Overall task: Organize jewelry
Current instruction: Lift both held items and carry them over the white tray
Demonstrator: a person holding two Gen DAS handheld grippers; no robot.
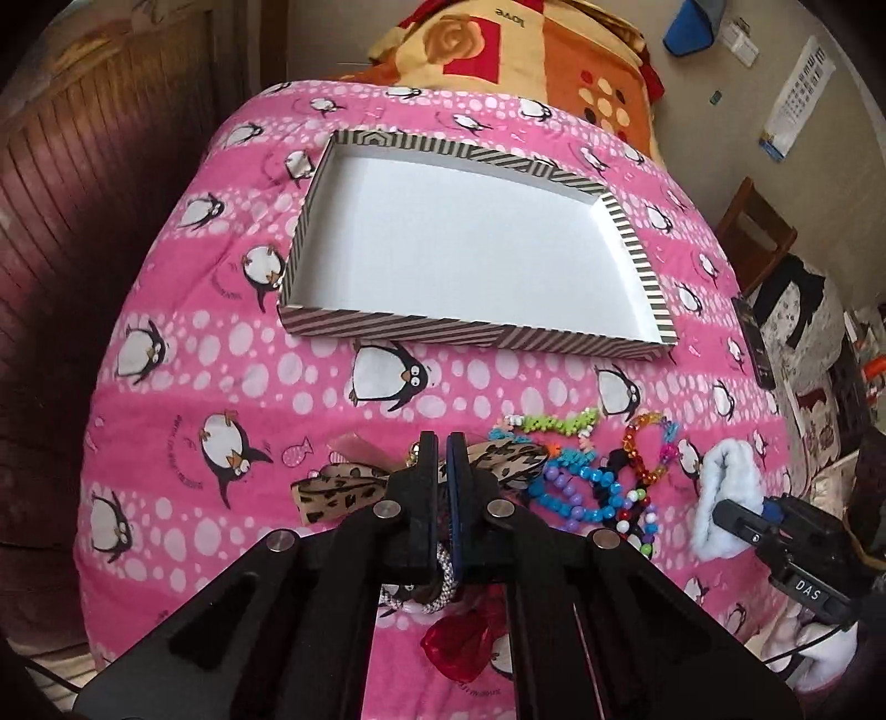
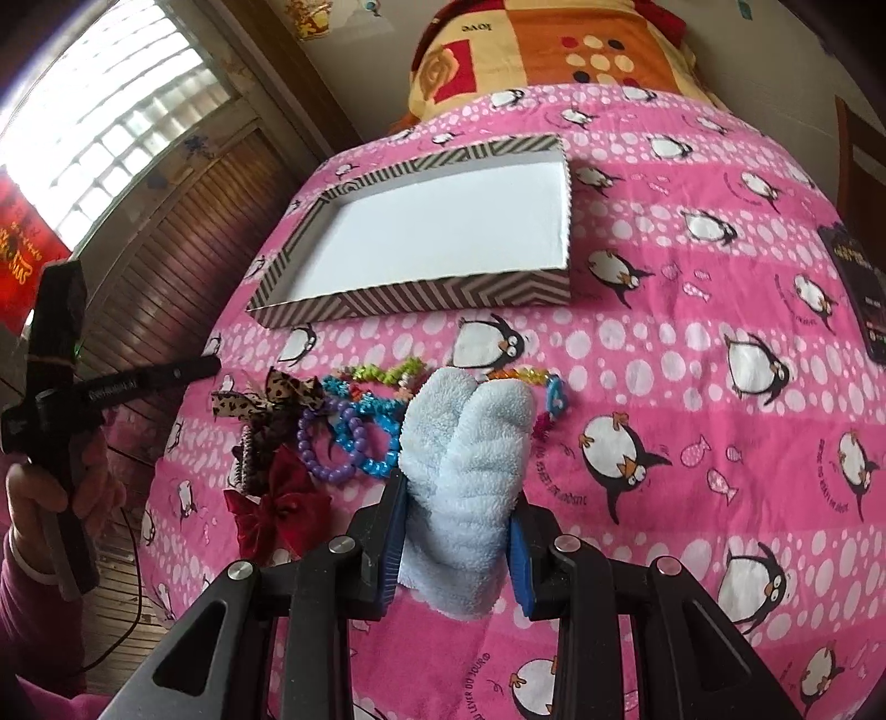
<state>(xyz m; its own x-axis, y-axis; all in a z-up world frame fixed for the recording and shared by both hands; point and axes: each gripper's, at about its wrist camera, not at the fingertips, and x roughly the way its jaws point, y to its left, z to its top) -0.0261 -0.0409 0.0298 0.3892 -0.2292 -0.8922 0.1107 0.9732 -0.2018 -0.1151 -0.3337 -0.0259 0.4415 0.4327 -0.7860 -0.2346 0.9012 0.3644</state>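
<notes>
A shallow striped box (image 1: 454, 327) (image 2: 421, 296) with a bare white floor lies on the pink penguin blanket. In front of it sits a pile of jewelry: beaded bracelets (image 1: 581, 493) (image 2: 354, 443), a leopard-print bow (image 1: 338, 493) (image 2: 266, 399), a braided hair tie (image 1: 440, 587) and a red bow (image 1: 465, 642) (image 2: 277, 509). My left gripper (image 1: 447, 443) (image 2: 210, 364) hovers over the leopard bow, shut, with nothing seen between its jaws. My right gripper (image 2: 459, 493) (image 1: 742, 515) is shut on a pale blue fluffy scrunchie (image 2: 470, 471) (image 1: 725, 493) at the pile's right side.
The pink blanket (image 2: 664, 387) curves down at its edges. A folded orange and yellow blanket (image 1: 526, 50) lies behind the box. A dark booklet (image 2: 853, 288) rests at the right edge. Wooden panelling (image 1: 83, 221) stands to the left and a chair (image 1: 758, 232) to the right.
</notes>
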